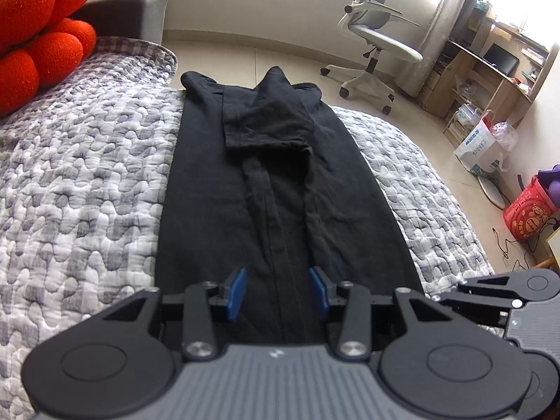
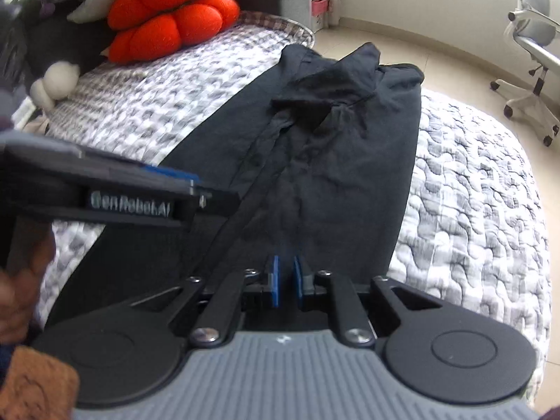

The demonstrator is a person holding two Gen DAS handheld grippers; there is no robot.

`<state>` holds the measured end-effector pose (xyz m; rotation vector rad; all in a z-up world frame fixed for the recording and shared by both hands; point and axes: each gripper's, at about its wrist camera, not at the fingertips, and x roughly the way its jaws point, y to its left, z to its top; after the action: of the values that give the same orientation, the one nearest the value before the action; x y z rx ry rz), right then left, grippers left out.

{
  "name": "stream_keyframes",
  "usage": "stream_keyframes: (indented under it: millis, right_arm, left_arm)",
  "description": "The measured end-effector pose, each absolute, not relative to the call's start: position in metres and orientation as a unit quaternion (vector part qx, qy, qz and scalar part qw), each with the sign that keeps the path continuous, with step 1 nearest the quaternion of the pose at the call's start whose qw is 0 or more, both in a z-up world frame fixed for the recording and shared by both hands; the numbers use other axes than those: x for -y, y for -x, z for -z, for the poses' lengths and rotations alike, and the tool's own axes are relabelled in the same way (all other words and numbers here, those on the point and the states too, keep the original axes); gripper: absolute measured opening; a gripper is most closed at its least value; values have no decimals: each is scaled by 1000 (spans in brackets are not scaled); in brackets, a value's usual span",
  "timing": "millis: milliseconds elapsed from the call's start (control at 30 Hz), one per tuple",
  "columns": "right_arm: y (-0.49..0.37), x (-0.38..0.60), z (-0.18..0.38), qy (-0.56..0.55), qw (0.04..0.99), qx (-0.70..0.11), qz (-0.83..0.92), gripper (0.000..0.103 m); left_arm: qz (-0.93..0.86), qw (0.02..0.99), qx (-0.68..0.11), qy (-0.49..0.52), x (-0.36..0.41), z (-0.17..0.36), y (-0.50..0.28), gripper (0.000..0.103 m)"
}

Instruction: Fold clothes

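You can read "GenRobotAI" in pale raised letters on the side of the left gripper [image 2: 196,182]. Print on the far white bag [image 1: 481,147] stays illegible.

1. Shirt [image 1: 280,189] laid lengthwise on quilt [image 1: 87,182], sleeve [image 1: 269,119] folded over its middle
2. Cushion [image 1: 38,35] on quilt, left of shirt
3. Chair [image 1: 374,35] on floor beyond the bed

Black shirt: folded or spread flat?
Partly folded. The shirt lies as a long strip on the quilt, sides turned in, sleeve laid across the top; no crosswise fold yet.
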<state>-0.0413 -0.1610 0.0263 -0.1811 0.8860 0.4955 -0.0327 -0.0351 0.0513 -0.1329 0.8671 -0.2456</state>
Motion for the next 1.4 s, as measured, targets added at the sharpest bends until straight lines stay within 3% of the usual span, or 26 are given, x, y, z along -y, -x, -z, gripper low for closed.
stream_keyframes:
  millis: [267, 900, 1233, 1400]
  right_arm:
    - [51, 163, -22, 76, 862, -424, -268, 16]
    - [54, 155, -16, 62, 864, -412, -284, 14]
    - [53, 154, -16, 53, 869, -410, -272, 14]
    - [54, 153, -16, 52, 871, -409, -269, 14]
  left_arm:
    - [118, 886, -440, 88, 17, -38, 31, 41]
    - [92, 901, -422, 24, 36, -35, 41, 42]
    - [67, 905, -420, 13, 36, -38, 44, 49]
    - [60, 905, -420, 4, 32, -36, 44, 59]
